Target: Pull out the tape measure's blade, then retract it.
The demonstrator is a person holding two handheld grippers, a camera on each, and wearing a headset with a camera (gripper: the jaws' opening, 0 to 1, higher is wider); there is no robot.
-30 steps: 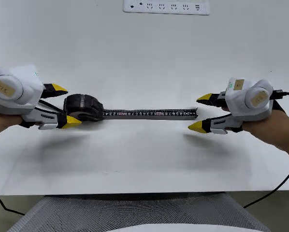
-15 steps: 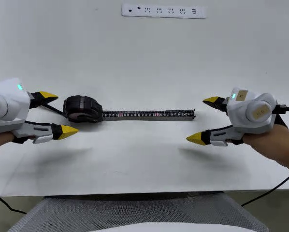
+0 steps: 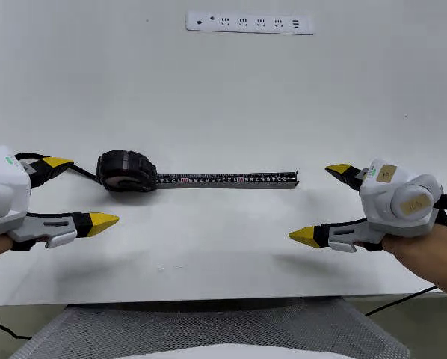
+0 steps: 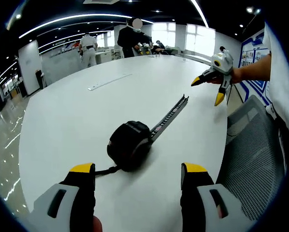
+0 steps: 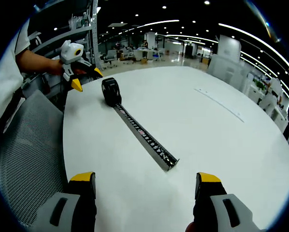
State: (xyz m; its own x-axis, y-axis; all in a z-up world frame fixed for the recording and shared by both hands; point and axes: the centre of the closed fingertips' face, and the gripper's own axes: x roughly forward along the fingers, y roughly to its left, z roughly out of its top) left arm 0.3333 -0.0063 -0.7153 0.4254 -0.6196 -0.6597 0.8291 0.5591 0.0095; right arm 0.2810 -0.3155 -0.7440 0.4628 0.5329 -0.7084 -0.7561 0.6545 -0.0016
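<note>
Jaws on L gripper (image 3: 85, 190) & R gripper (image 3: 317, 203) wide apart, empty, clear of tape measure (image 3: 126, 170)

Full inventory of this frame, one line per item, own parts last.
table: 1, white, under everything
tape measure: 1, black case, on the table in front of the left claw
blade: 1, dark with pale markings, pulled out flat on the table, tip toward the right claw
power strip: 1, white, far side of the table
chair: 1, grey mesh, near edge of the table
left claw: 1, white, yellow tips, open, holds nothing
right claw: 1, white, yellow tips, open, holds nothing
</note>
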